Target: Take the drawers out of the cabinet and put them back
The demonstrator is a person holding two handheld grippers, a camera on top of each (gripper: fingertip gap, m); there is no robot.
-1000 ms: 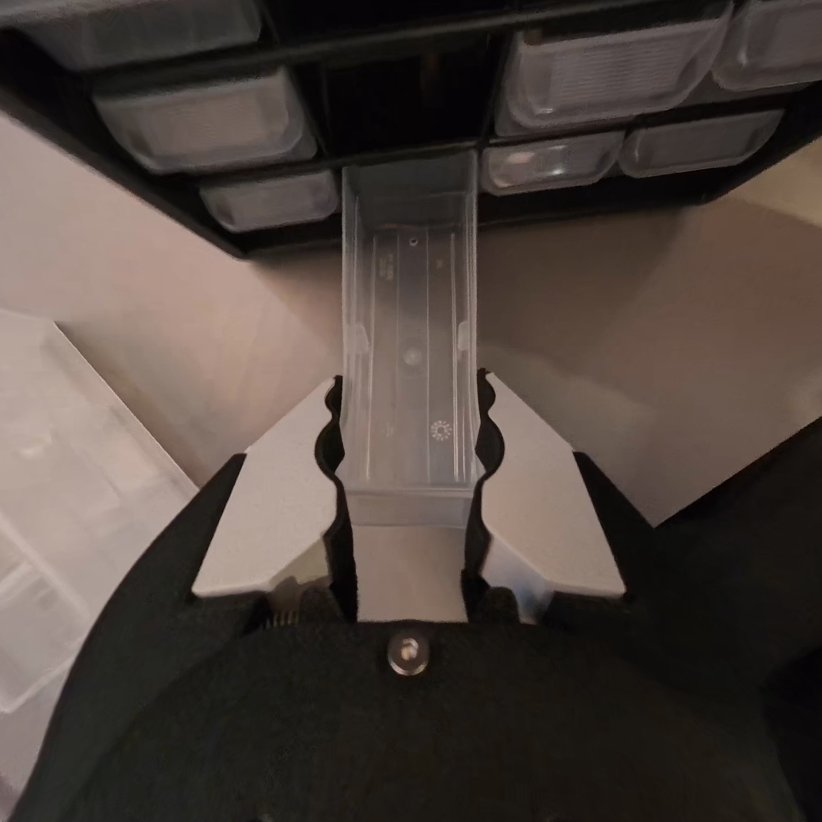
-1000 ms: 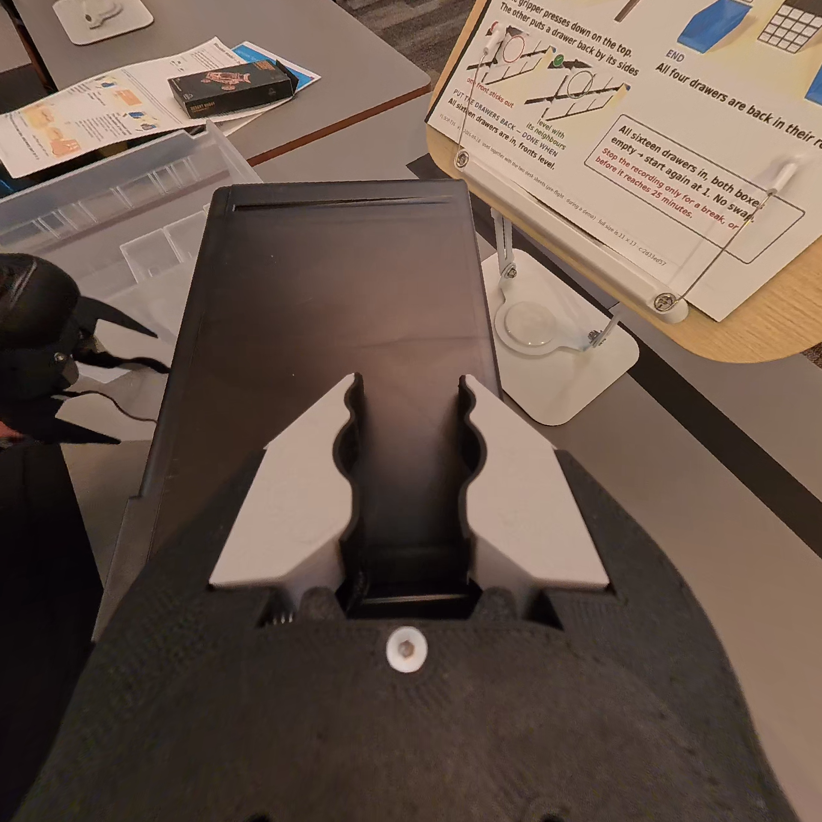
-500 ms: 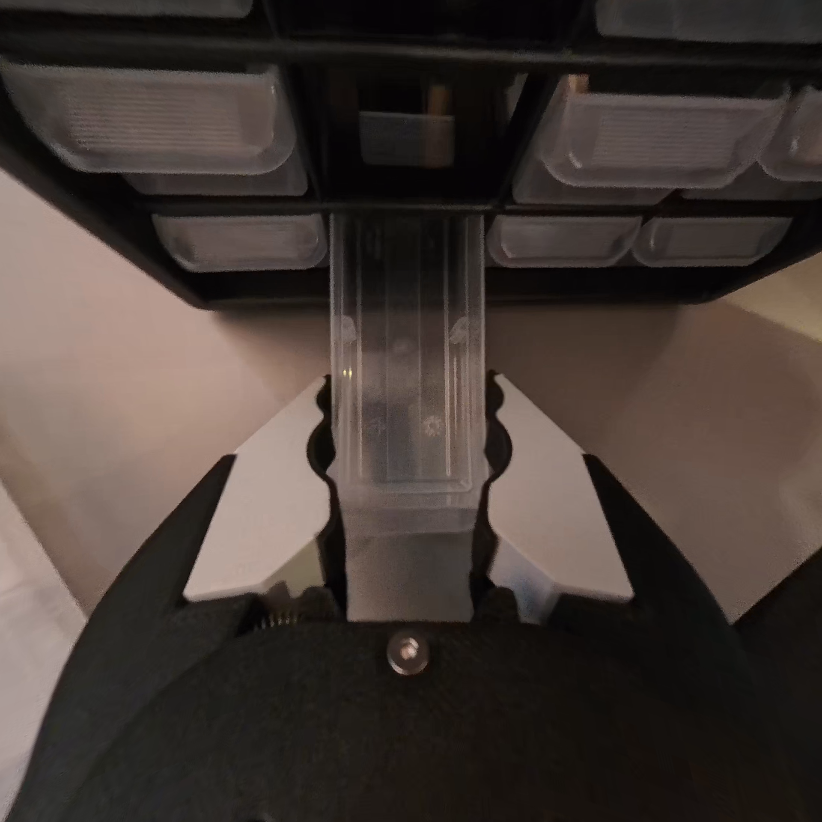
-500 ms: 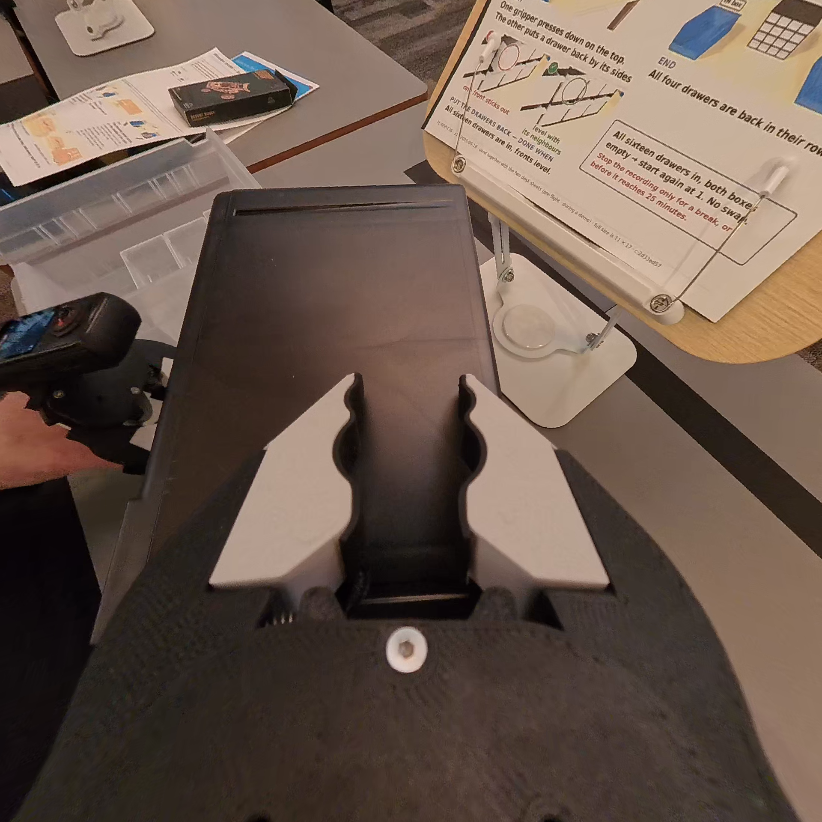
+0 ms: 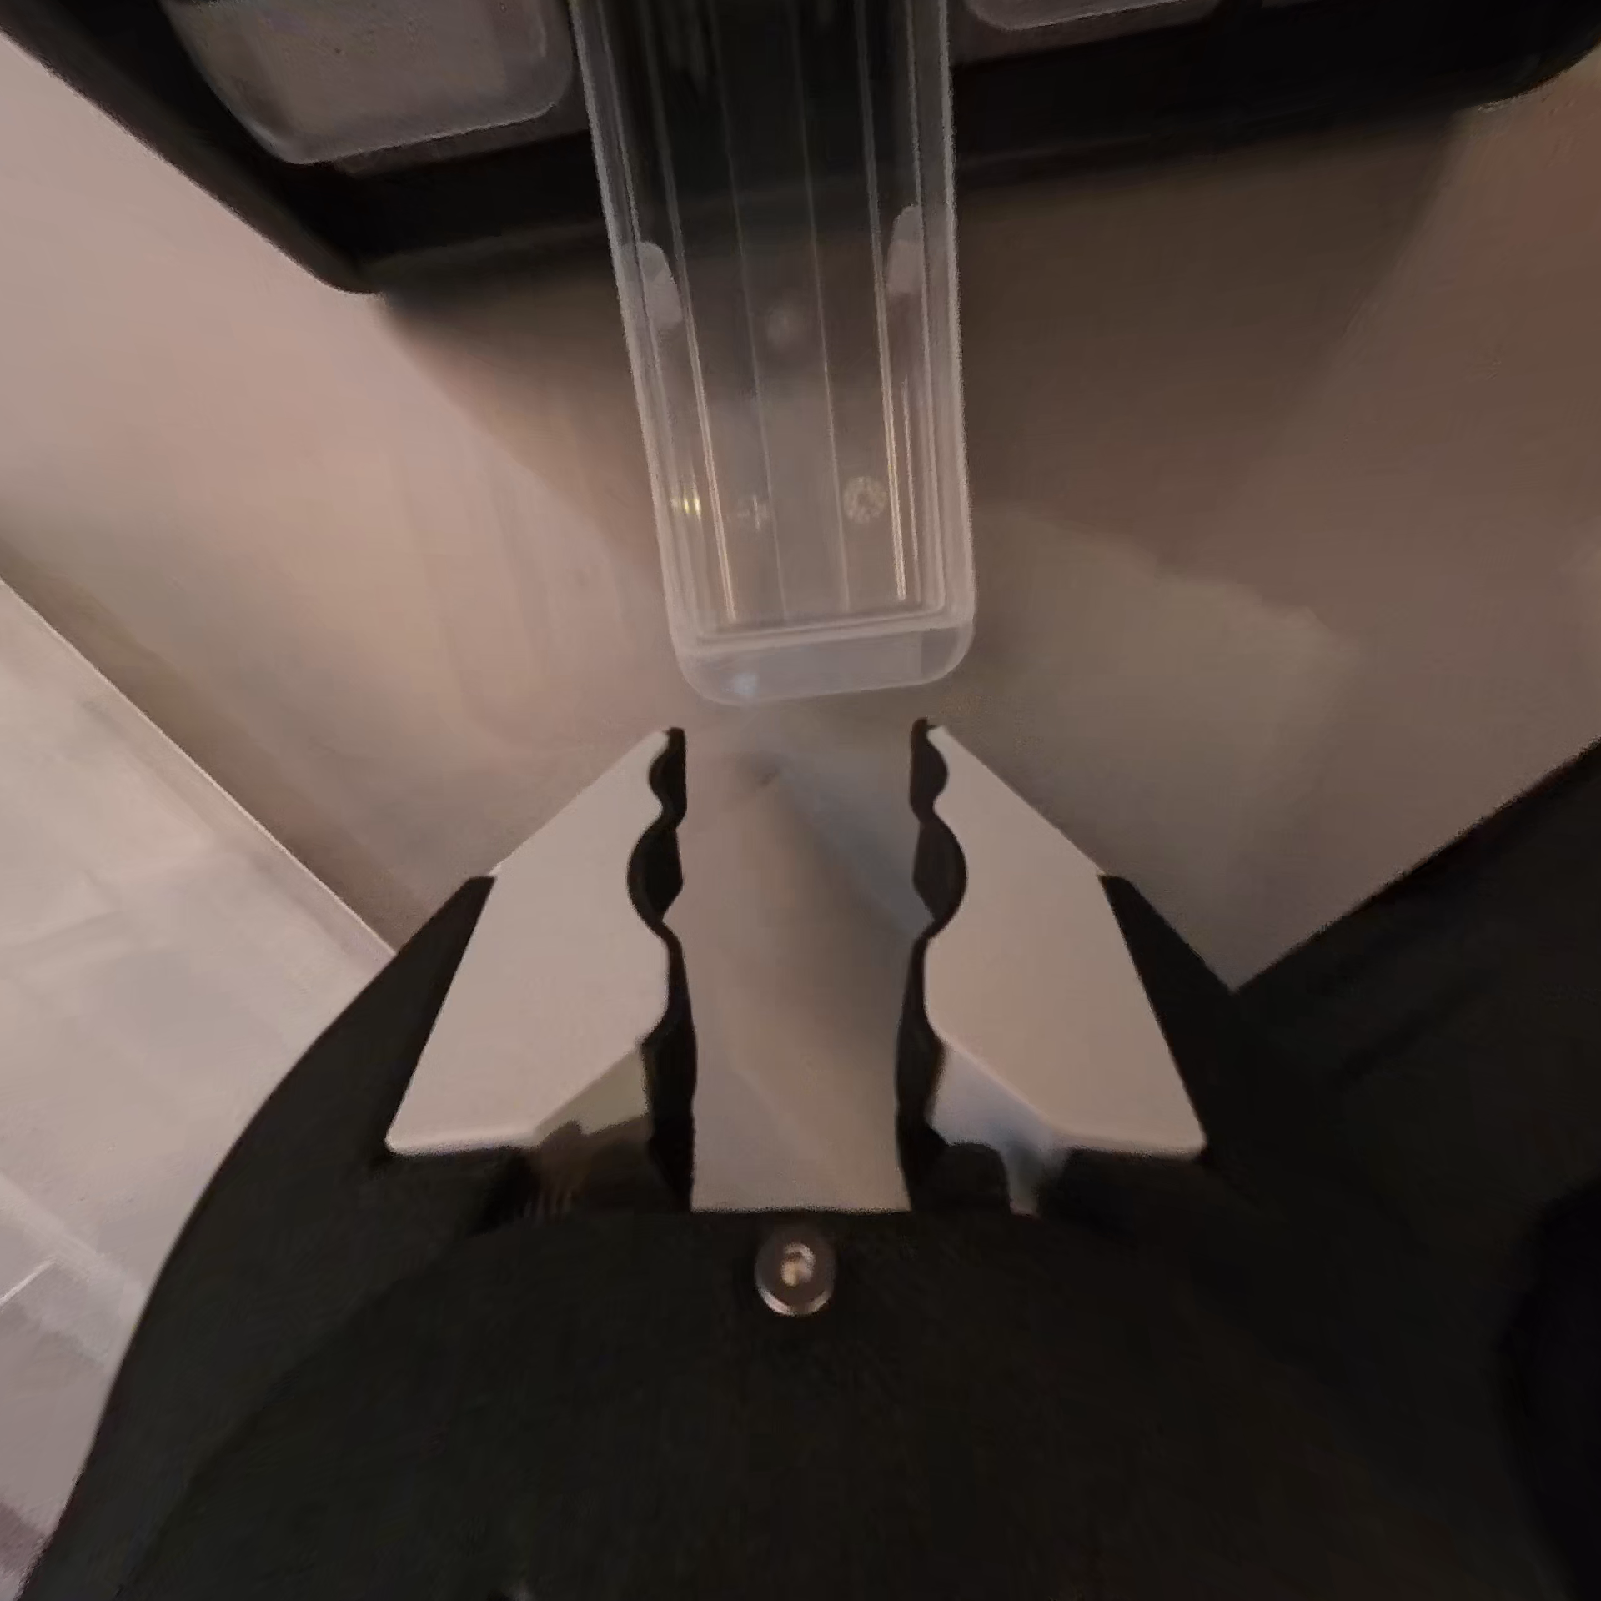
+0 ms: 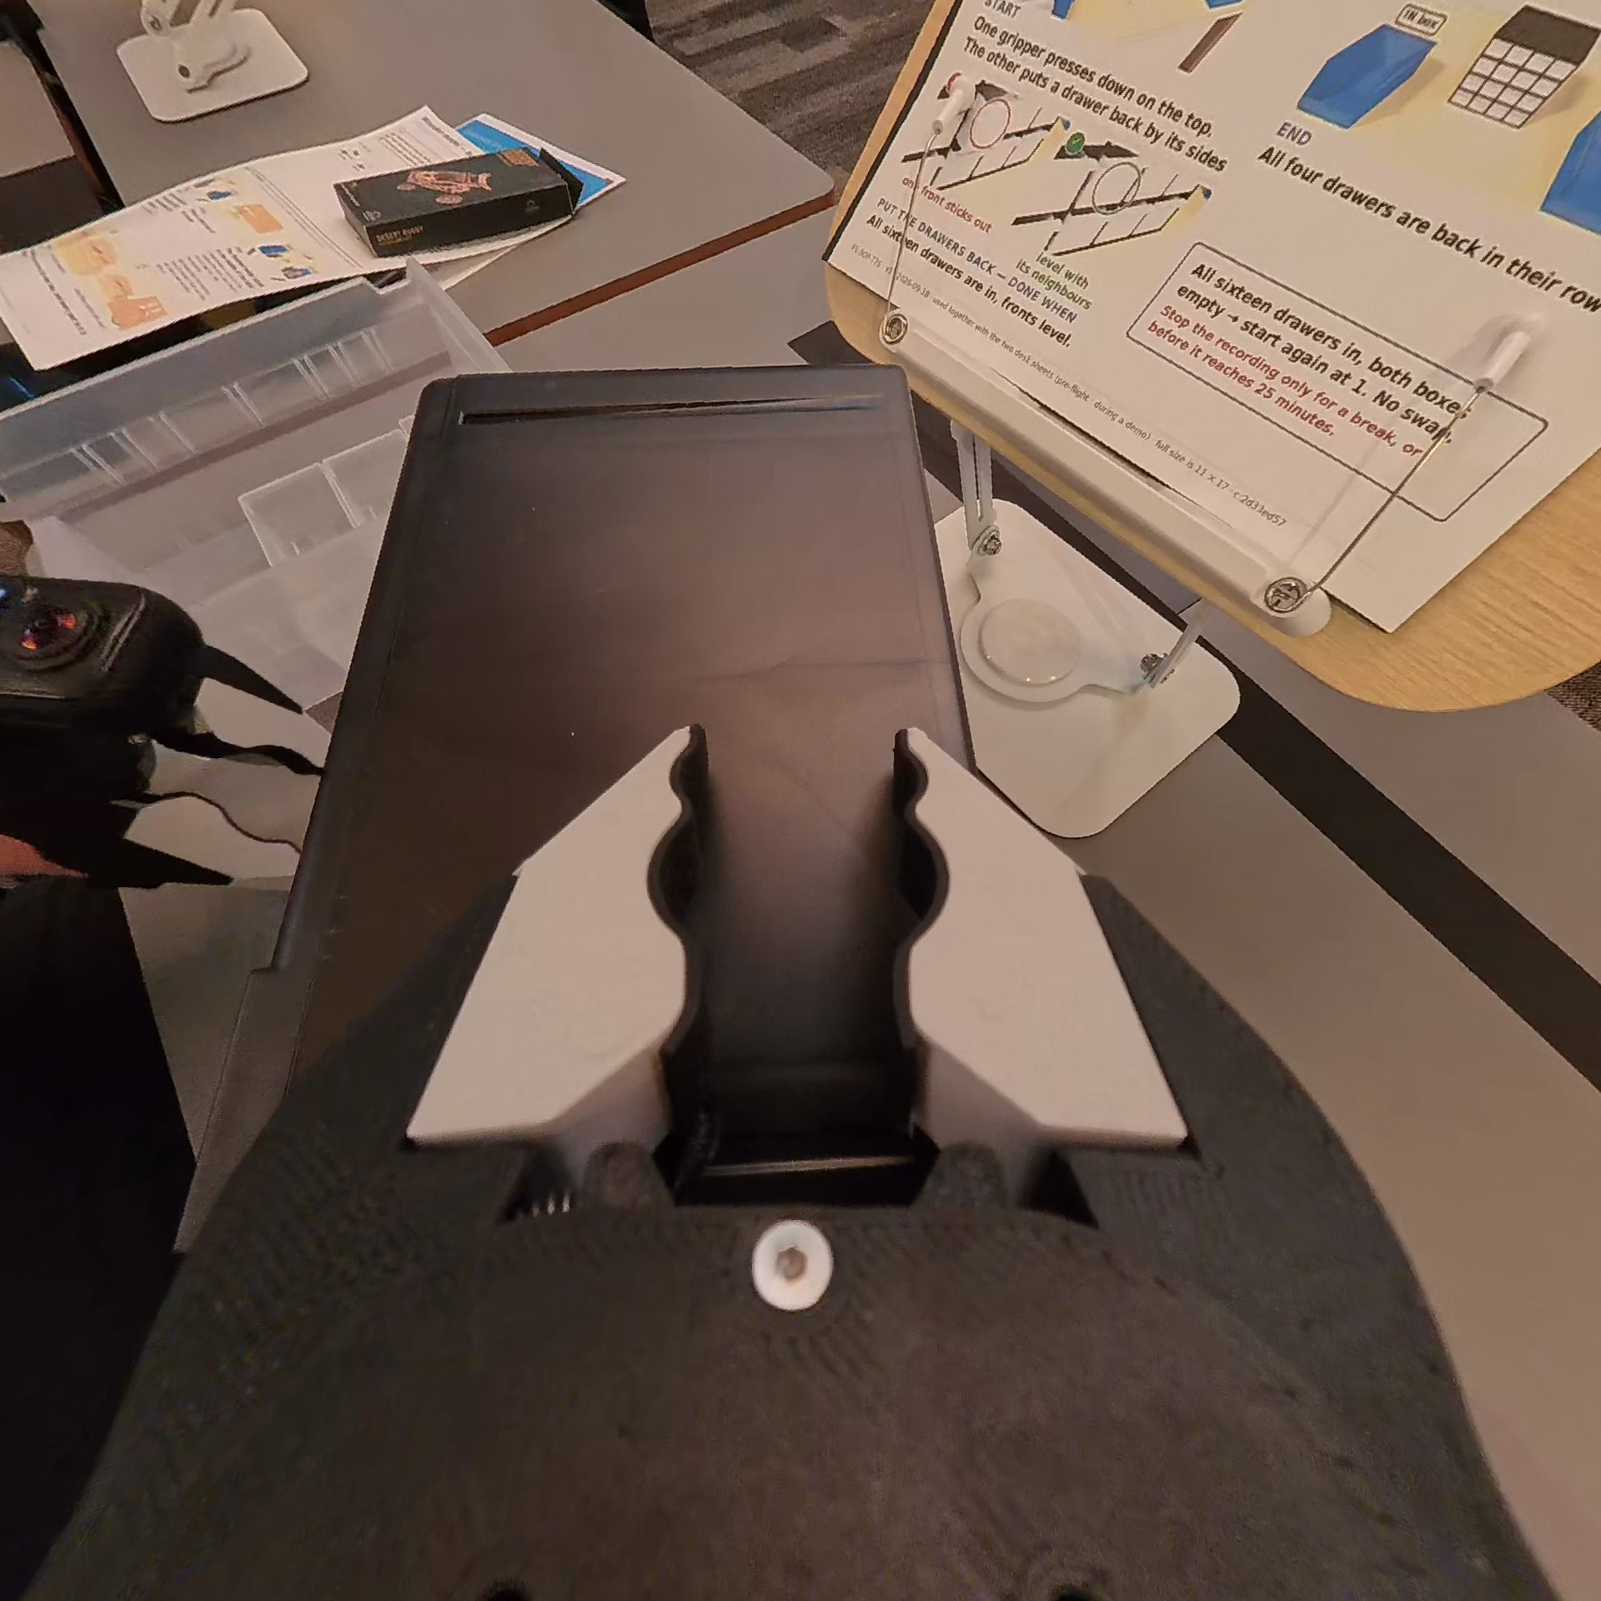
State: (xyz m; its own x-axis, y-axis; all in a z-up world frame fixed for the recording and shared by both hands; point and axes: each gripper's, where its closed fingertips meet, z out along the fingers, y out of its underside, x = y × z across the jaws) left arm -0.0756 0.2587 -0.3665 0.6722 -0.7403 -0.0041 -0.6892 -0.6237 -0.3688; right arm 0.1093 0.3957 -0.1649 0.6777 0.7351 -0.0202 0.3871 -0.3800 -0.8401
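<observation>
A clear plastic drawer sticks far out of a bottom-row slot of the black cabinet, with its near end toward me. My left gripper is open and empty, just short of that near end and not touching it. In the right wrist view, my right gripper is open and empty, its fingers lying over the cabinet's flat black top. The left gripper shows at the left edge there, in front of the cabinet.
A closed clear drawer sits left of the open one. A clear plastic bin stands left of the cabinet and also shows in the left wrist view. An instruction sheet on a stand is at the right. Papers and a small black box lie behind.
My left gripper pushed the drawer a little into its slot, then let go and backed off; the drawer now hangs free in the slot. My right gripper has stayed on the cabinet top.
</observation>
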